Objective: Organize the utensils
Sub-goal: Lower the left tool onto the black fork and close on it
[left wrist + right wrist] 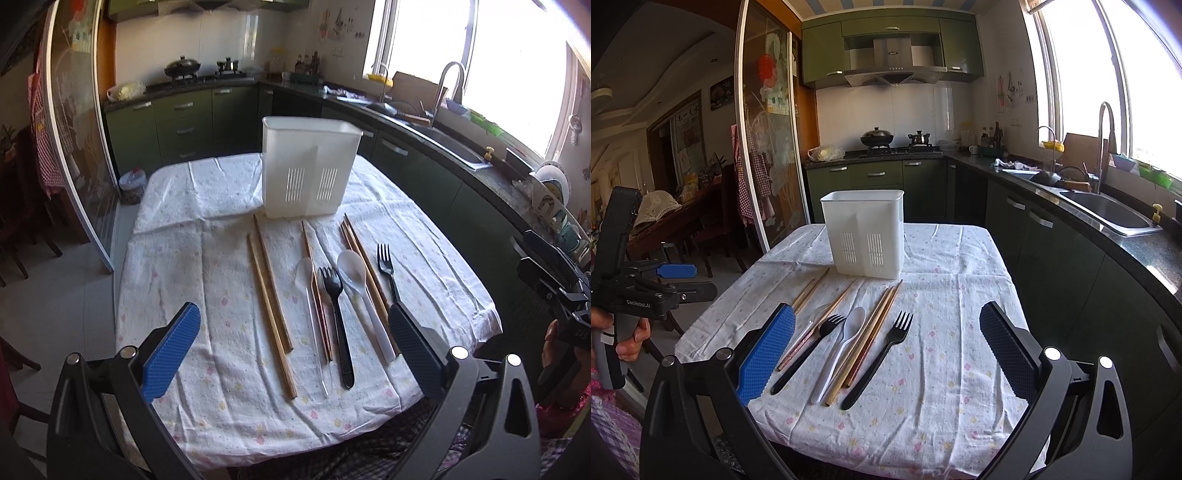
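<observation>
Utensils [334, 295] loose on cloth [207, 280]; clear spoon [308, 291] faint.

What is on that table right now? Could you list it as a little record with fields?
Holder: white slotted caddy, upright at the far end of the cloth-covered table
Forks: two black
Spoons: one white, one clear
Chopsticks: several wooden
Left tongs: open, empty
Right tongs: open, empty

Utensils [334, 295] on table [184, 258], holder [308, 166] behind.
</observation>
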